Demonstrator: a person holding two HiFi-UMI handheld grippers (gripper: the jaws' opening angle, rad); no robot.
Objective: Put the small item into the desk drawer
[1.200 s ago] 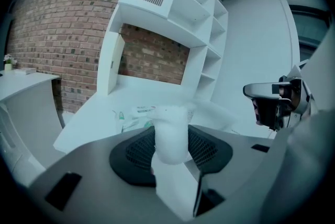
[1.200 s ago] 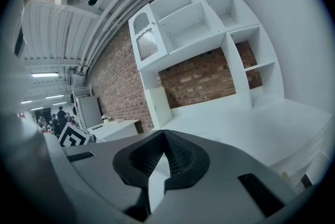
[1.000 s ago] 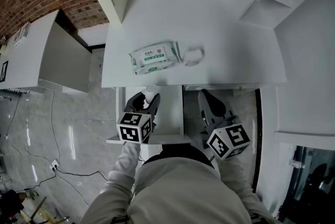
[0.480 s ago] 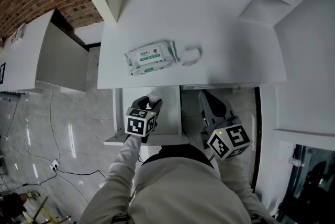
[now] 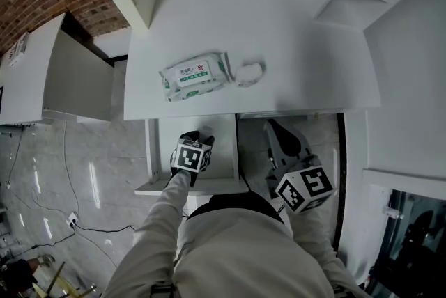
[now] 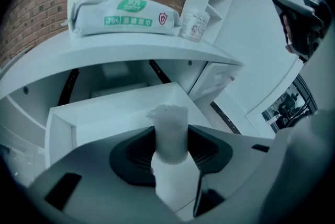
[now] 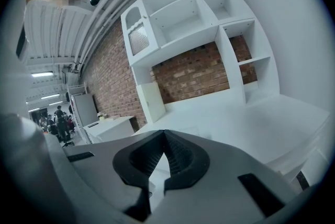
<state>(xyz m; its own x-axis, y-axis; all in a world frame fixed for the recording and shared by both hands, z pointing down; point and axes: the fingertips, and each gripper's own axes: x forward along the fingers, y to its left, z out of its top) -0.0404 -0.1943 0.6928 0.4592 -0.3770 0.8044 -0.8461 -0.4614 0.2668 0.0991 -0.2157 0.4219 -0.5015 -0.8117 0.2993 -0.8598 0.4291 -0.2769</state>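
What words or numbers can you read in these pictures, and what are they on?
"75%" on the wipes pack; the rest of its label is too blurred.
Small jar: the label's print is too small to read.
Square markers on the cubes: patterns only, no words.

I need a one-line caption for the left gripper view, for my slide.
Left gripper holds a small white container over the open desk drawer.

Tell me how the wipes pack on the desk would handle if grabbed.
Wipes pack: soft film wrapper, bulging and creased, so it would probably sag and dent when squeezed. The smooth film may be slippery. It lies flat on the desk, so rolling seems unlikely.
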